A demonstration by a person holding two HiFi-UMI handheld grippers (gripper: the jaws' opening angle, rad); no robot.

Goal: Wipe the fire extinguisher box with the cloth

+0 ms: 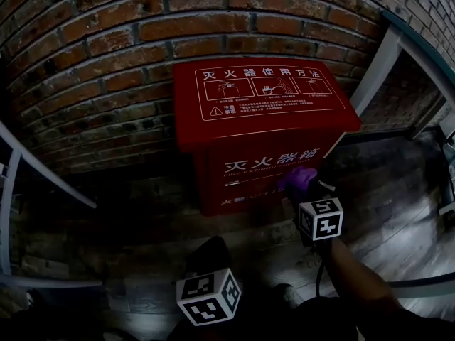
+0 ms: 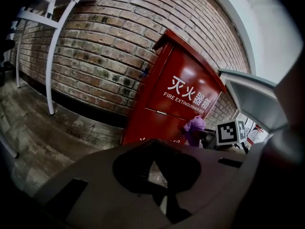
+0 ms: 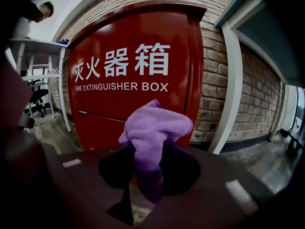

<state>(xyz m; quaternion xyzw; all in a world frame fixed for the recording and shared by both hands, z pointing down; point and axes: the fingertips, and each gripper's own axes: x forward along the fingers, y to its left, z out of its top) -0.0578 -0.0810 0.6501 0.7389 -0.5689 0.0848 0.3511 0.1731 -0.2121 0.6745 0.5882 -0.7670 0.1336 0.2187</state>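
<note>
One red box (image 3: 143, 27) reads "FIRE EXTINGUISHER BOX".

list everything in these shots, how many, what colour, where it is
fire extinguisher box: one, red with white lettering, on the floor against the wall
cloth: one, purple, bunched at the box's front
brick wall: one, red-brown, behind the box
floor: one, worn grey-brown boards
metal frames: two, white, one either side of the box
person: one, colour unclear, far background
left hand-held gripper: one, dark, jaws shut and empty, apart from the box
right hand-held gripper: one, dark, jaws shut on the cloth
forearm: one, behind the right hand-held gripper
</note>
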